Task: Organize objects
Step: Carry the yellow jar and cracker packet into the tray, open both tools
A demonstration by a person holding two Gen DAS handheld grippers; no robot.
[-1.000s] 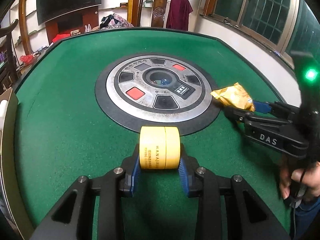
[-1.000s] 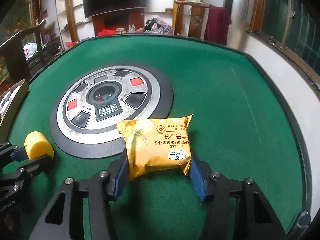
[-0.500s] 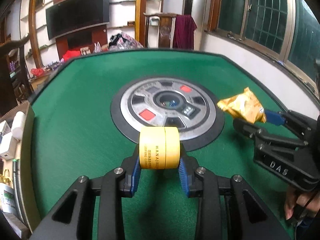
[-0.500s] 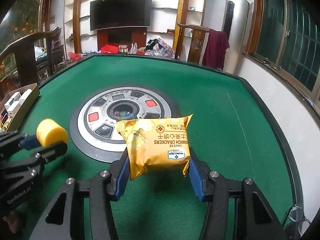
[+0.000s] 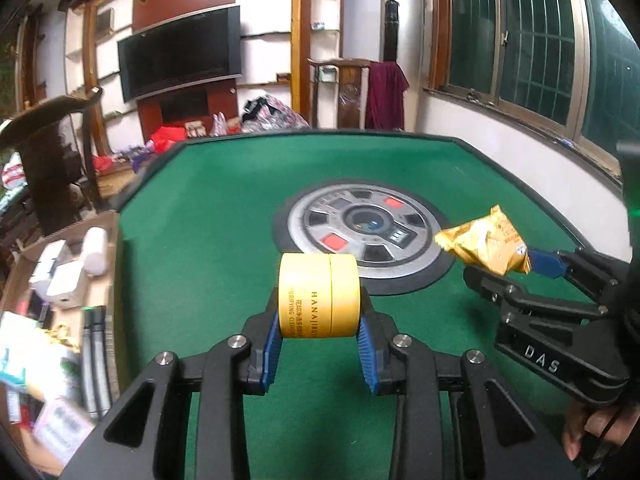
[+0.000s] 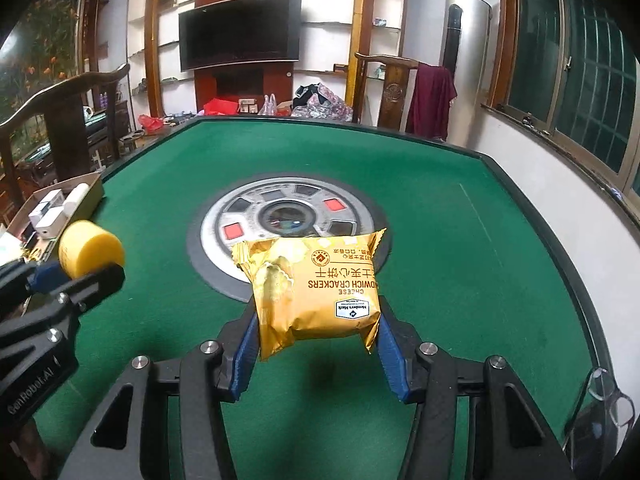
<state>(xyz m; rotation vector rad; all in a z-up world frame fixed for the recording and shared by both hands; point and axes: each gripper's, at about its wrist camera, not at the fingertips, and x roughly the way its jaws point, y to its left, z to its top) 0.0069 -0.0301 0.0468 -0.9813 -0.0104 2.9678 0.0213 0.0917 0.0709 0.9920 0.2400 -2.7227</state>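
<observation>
My left gripper [image 5: 319,344] is shut on a yellow round jar [image 5: 318,295] and holds it above the green table [image 5: 208,240]. The jar also shows in the right wrist view [image 6: 90,246], at the left. My right gripper [image 6: 316,344] is shut on a gold packet of cheese sandwich crackers [image 6: 320,284] and holds it above the table. The packet also shows in the left wrist view [image 5: 486,246], at the right, in the right gripper [image 5: 520,268].
A round grey and black panel [image 5: 364,232] with red buttons sits in the table's middle. A cardboard box [image 5: 52,280] with white items stands off the table's left edge; it shows in the right wrist view [image 6: 56,204] too. Chairs and shelves stand behind.
Both grippers have risen with their loads and tilted up, so more of the room shows. The left gripper has shifted left, and the box of items has come into view.
</observation>
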